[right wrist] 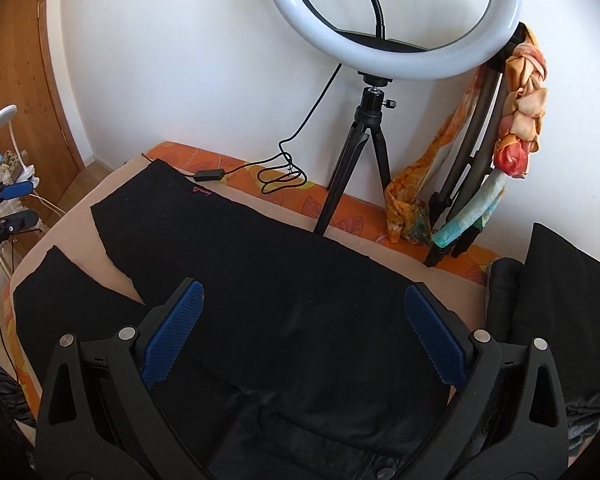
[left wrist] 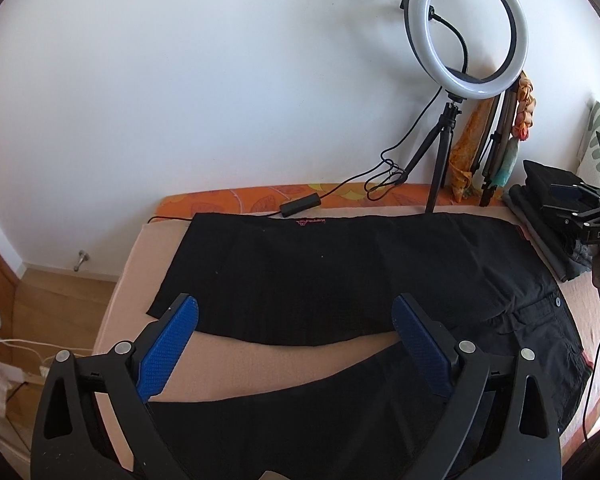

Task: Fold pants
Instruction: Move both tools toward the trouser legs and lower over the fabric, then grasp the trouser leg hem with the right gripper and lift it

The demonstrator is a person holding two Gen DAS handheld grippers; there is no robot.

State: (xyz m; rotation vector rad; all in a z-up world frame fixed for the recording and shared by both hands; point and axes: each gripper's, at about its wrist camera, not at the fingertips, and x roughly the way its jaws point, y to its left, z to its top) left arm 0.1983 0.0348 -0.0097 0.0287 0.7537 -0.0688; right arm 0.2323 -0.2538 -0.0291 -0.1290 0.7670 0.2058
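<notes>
Black pants [left wrist: 320,272] lie spread flat on the beige bed cover [left wrist: 236,364], legs apart and pointing left, waist with pocket and button at the right. My left gripper [left wrist: 296,308] is open and empty, hovering over the gap between the two legs. My right gripper [right wrist: 302,292] is open and empty above the upper part of the pants [right wrist: 284,280], near the seat. The right gripper also shows at the right edge of the left wrist view [left wrist: 576,204], and the left gripper shows at the left edge of the right wrist view [right wrist: 14,202].
A ring light on a tripod [left wrist: 466,28] stands at the back of the bed with its cable and switch box [left wrist: 300,204]. Colourful scarves [right wrist: 520,104] hang at the back right. A stack of dark folded clothes [left wrist: 548,208] lies at the right. The bed's left edge drops to a wooden floor [left wrist: 52,300].
</notes>
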